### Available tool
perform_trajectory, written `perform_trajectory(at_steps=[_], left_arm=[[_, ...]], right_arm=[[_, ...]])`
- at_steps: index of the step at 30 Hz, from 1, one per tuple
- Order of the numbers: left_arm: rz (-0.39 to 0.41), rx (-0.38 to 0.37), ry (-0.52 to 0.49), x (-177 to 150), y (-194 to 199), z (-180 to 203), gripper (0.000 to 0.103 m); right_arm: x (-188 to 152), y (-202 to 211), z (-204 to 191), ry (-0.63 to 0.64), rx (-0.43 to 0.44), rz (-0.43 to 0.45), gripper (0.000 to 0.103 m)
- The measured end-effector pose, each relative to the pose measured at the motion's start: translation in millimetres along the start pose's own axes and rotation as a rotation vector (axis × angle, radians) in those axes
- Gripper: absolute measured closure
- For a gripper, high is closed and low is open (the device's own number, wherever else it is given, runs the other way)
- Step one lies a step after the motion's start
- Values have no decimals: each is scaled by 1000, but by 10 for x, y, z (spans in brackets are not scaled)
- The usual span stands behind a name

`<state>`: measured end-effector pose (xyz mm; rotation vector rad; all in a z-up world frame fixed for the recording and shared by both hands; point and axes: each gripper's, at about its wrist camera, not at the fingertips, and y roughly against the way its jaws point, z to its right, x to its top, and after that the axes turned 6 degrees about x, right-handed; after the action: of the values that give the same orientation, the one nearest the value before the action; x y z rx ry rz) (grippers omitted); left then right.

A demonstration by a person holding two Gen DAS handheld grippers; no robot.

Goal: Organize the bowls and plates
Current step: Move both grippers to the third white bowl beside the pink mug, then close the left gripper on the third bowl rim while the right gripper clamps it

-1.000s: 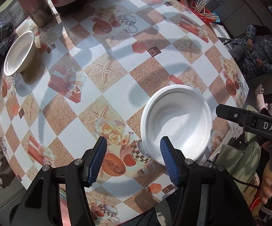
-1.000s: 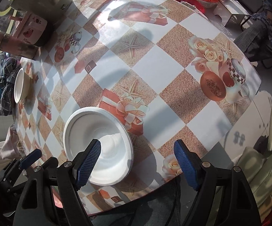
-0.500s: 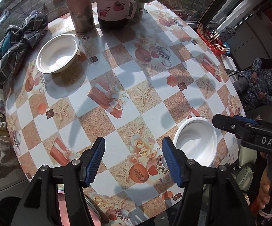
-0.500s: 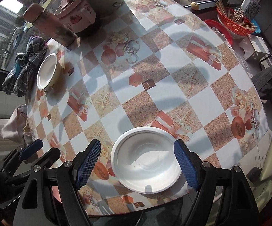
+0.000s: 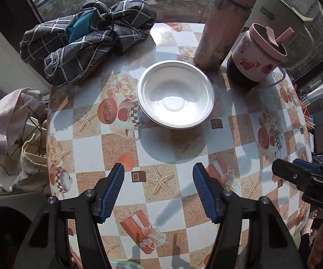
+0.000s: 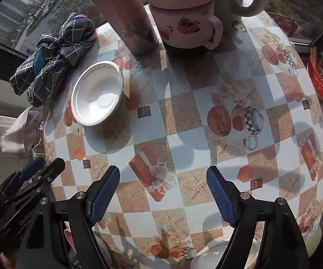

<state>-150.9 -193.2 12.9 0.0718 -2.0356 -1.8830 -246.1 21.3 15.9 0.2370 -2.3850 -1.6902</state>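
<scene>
Bowl (image 5: 175, 96) now ahead of left gripper (image 5: 158, 190), whose jaws just widened, empty; right gripper (image 6: 162, 194) open, empty; pickup next.

Home dining spot: patterned tablecloth (image 5: 107, 148), lidded mug (image 5: 257, 56), window view.

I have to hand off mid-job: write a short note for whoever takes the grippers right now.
Left gripper: open, empty, above the table, pointing at the far white bowl.
Right gripper: open, empty, over bare tablecloth.
Far bowl stands upright beside the tall pink tumbler and lidded mug, near the checked cloth.
A second white bowl shows partly at the near edge, under the right gripper.
Done: nothing stacked.
Left: pick up one bowl and bring the two together.
</scene>
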Motion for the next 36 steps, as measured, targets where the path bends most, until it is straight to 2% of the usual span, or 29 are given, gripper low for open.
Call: perform_trajectory(at_steps=[2,5,7,11,14,19,25,28,31,33,35,36], left_arm=[[-1,9,28,126,-116,-82,35],[-6,28,18,292,-309,-99,35],[-22,44,23,405,-448,-110,35],[-27,25,71,617,-636,-173,35],[-16,41,57,759,-759,-131,35],[-21,112,20,931,-988,-82,35],[-41,192,-134,999,-1195,136,35],[-93,182,-114,1052,-1316,121,34],[-101,166,-73,1110,-1354,79,33],[-106,153,-75,1122,-1363,77,33],[-120,140,-83,1161,-1375,87,40],[-131,111,-84,1163,-1368,102,57]], right_arm=[[152,-128,-94,51,-11,-24,22],[346,-269,-197,119,-43,-21,22],[470,-356,-201,111,-23,-21,22],[646,-533,-227,84,8,5,22],[758,-717,-256,58,26,8,22],[866,-939,-302,53,42,23,22],[932,-1153,-285,59,45,8,22],[939,-1190,-271,62,41,12,22],[933,-1208,-275,59,40,26,23],[939,-1192,-250,66,53,34,31],[951,-1222,-308,73,125,19,63],[954,-1248,-299,56,179,-5,70]])
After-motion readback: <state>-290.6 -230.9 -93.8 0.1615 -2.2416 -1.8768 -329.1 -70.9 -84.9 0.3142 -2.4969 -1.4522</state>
